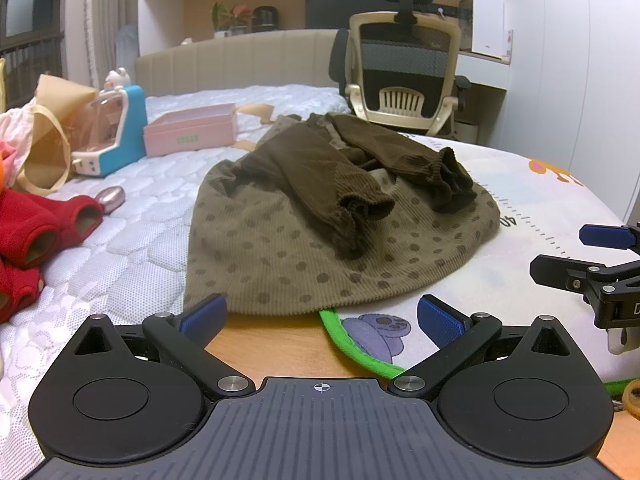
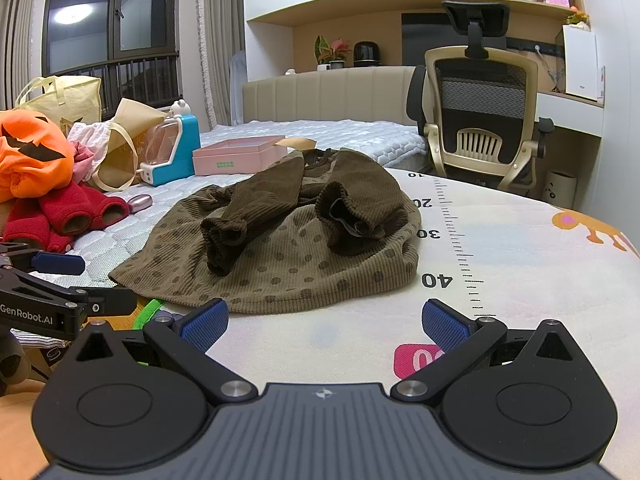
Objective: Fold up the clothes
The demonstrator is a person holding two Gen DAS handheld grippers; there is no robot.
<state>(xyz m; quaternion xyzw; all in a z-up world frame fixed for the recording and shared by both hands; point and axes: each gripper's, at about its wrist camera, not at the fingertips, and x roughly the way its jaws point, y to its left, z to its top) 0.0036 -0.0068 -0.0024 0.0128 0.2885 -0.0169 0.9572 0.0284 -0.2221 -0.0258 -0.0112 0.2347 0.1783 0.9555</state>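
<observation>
Olive dotted top (image 1: 320, 240) lies flat across bed (image 1: 132, 240) and mat (image 2: 520, 264), hem toward me, collar pointing at the headboard, both dark sleeves folded inward. My left tongs (image 1: 322, 318) and right tongs (image 2: 324, 322) gape, empty, just short of the hem

Olive and brown among bright clutter

The garment (image 1: 320, 240) is olive ribbed cloth with darker dots, its sleeves (image 2: 248, 216) plain dark brown. The mat (image 2: 520, 264) is cream with black numbers; red clothes (image 2: 68, 212), a pink box (image 1: 192, 130), blue gripper pads (image 1: 204, 314).
</observation>
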